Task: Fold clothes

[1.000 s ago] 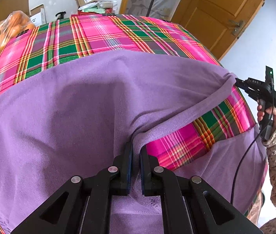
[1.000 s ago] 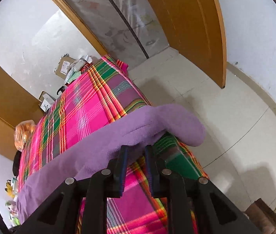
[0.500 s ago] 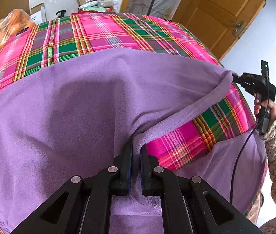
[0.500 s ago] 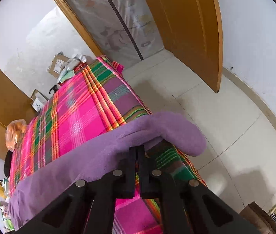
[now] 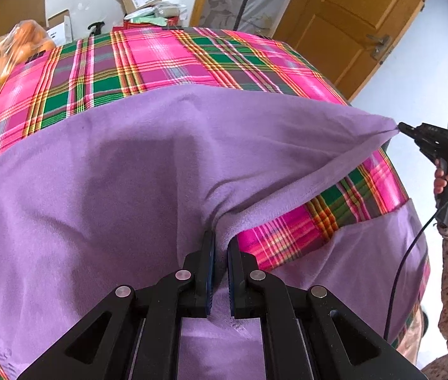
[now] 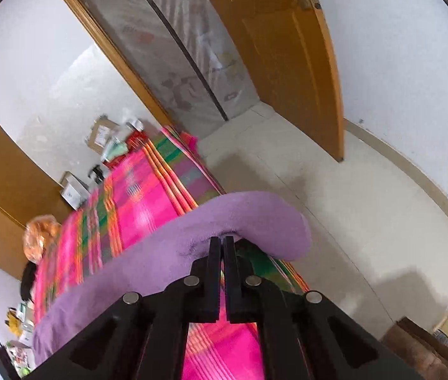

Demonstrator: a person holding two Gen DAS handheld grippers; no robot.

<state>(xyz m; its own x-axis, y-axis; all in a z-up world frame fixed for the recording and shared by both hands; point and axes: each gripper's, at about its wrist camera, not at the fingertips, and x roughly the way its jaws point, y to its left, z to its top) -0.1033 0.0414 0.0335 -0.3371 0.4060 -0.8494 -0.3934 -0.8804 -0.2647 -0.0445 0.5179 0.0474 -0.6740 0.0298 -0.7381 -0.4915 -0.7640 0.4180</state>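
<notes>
so the fold's barely started imo. the big purple fleece garment [image 5: 103,190] lies spread over the pink-and-green plaid cloth on the surface [image 5: 167,60]. left gripper [image 5: 220,247] jaws are clamped on its near edge at 6 o'clock, right gripper [image 6: 223,243] jaws are pinched tight on the corner lifted at 3 o'clock. nothing's laid over yet, so every fold is left to do.

Purple fleece garment [image 5: 129,174] draped across plaid-covered table, one corner lifted
</notes>
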